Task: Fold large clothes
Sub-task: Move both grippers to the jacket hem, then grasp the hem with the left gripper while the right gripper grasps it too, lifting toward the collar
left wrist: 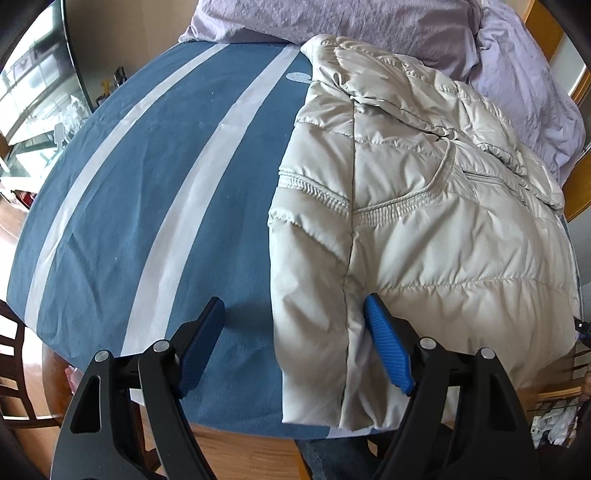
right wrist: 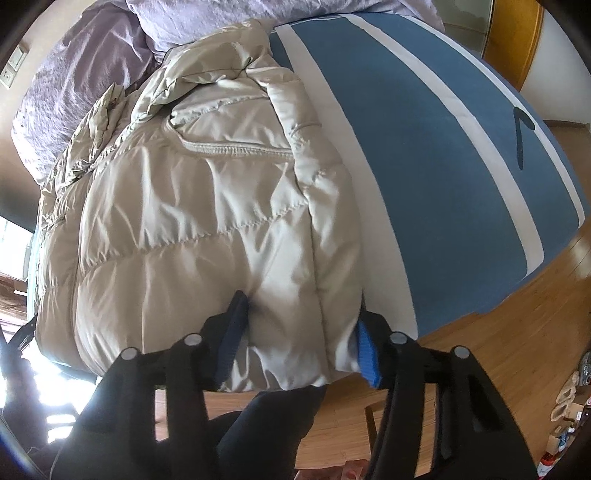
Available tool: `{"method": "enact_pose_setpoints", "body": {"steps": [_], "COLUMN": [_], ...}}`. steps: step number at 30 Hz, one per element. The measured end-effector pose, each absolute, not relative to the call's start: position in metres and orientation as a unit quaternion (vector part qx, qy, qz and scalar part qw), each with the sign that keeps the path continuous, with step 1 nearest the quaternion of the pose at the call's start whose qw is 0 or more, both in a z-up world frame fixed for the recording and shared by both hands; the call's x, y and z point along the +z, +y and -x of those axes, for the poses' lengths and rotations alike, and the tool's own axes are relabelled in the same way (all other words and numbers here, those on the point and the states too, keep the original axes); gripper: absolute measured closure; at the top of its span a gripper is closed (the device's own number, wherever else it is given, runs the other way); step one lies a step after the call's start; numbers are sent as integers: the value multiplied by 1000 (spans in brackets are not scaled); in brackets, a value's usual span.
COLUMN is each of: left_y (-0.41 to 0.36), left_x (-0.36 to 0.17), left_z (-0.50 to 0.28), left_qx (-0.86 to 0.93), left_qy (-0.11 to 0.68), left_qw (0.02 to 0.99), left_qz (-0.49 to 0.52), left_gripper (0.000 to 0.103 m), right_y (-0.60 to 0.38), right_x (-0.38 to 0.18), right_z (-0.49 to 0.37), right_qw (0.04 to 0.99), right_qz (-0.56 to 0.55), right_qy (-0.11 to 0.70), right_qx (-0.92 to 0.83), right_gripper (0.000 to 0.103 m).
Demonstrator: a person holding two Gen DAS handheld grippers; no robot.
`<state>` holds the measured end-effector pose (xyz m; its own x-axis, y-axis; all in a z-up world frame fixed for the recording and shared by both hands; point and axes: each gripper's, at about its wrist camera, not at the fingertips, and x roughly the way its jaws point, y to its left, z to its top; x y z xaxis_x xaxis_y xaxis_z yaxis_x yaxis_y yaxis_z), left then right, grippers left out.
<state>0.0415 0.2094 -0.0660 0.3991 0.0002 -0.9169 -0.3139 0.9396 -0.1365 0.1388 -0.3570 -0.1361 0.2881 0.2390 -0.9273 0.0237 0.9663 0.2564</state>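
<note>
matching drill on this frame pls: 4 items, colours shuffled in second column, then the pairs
1. jacket
2. tablecloth
3. bedding
4. gripper pads

A. lilac, crumpled
B. bright blue, ribbed
C. cream, quilted
D. dusty blue with white stripes

Pairs: 1-C, 2-D, 3-A, 4-B

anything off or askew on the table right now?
Nothing spilled or damaged. The beige puffer jacket is only partly folded, its hem overhanging the near edge of the blue striped cloth. A crumpled lilac sheet is bunched at the far edge.
</note>
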Motion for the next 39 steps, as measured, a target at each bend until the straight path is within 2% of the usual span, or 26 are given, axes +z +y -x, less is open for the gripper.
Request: {"method": "enact_pose_setpoints", "body": {"steps": [4, 5, 7, 11, 13, 15, 18, 29, 39], "left_y": [204, 203, 201, 194, 190, 187, 182, 175, 180], "left_x": [-66, -65, -64, -62, -61, -59, -51, 6, 56], "left_z": [-41, -41, -40, -40, -40, -39, -40, -57, -117], "left_qx": [91, 89, 85, 65, 63, 63, 65, 53, 72], "left_qy": [542, 541, 537, 533, 531, 528, 524, 484, 438], "left_qw": [824, 825, 827, 829, 830, 832, 836, 863, 888], "left_qz": [138, 139, 144, 158, 158, 157, 151, 133, 119], "left_gripper": [29, 32, 38, 65, 73, 84, 92, 98, 98], "right_y": [-351, -351, -352, -354, -356, -356, -358, -355, -339], "right_x": [-136, -136, -137, -137, -135, -132, -124, -67, -19], "right_z": [-138, -137, -135, -132, -131, -129, -127, -142, -200], "right_qw": [799, 799, 800, 799, 800, 802, 806, 840, 869], "right_qz": [-101, -103, -107, -130, -137, -139, -147, -183, -170], "right_qy": [590, 589, 586, 582, 579, 575, 567, 501, 452], "right_qx": [66, 66, 69, 80, 83, 83, 83, 100, 106], "right_gripper": [49, 52, 65, 80, 87, 89, 91, 94, 94]}}
